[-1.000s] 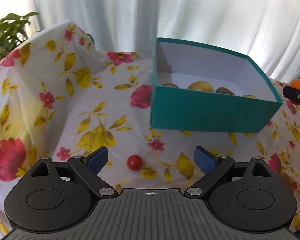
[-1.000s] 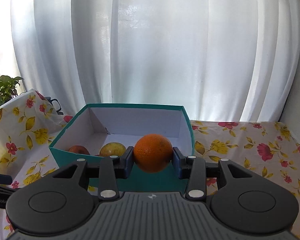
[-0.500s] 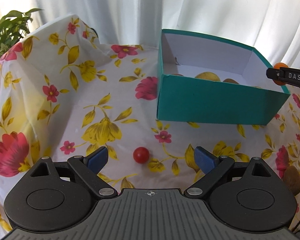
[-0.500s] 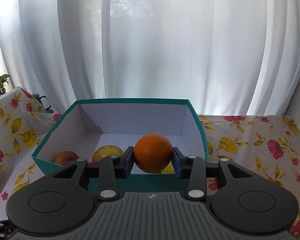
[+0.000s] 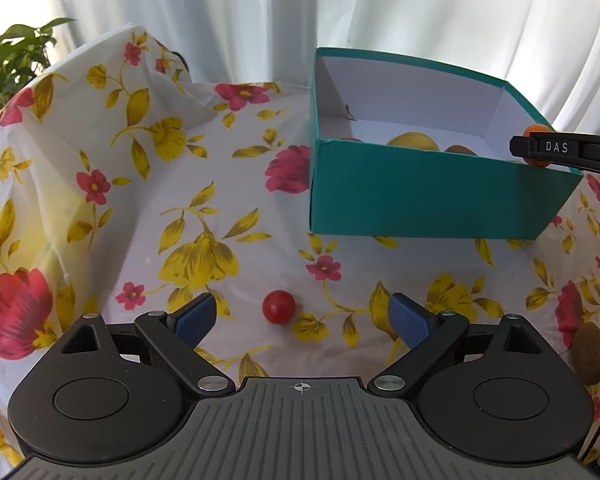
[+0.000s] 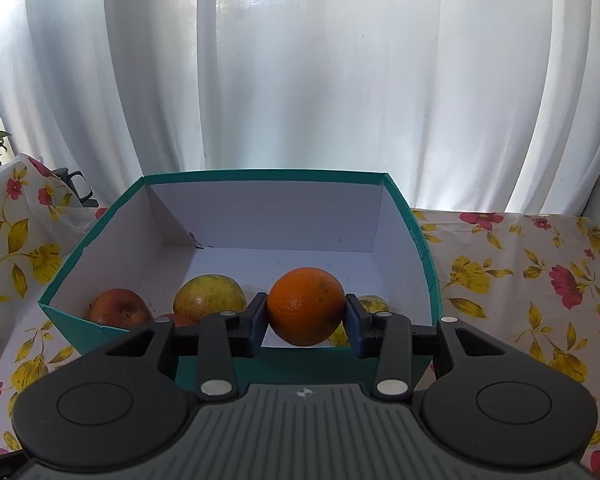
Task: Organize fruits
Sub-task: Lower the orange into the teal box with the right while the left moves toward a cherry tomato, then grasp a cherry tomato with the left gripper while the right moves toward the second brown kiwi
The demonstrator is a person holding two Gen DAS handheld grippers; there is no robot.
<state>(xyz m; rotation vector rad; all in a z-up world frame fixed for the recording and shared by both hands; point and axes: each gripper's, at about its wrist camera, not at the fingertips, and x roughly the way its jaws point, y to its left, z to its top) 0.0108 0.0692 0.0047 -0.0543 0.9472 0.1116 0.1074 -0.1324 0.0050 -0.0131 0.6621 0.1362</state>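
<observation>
Up close, round bright orange [image 6: 306, 306], dark-speckled peel, pinched in right claw [image 6: 306, 322]

We noted white curtains [image 6: 300, 80] across the whole back of the room, hung in long vertical folds, with daylight glowing through them, brightest at the upper middle. Below them lay a tablecloth [image 5: 204, 216] printed with red flowers and yellow leaves on a white ground, glossy where light struck it. Toward its far left corner the cloth rose in a draped hump. A green leafy plant [image 5: 16, 56] stood past that left edge, against the curtain. A dark, handle-like object [image 6: 76, 188] showed beside the hump; we could not identify it.
</observation>
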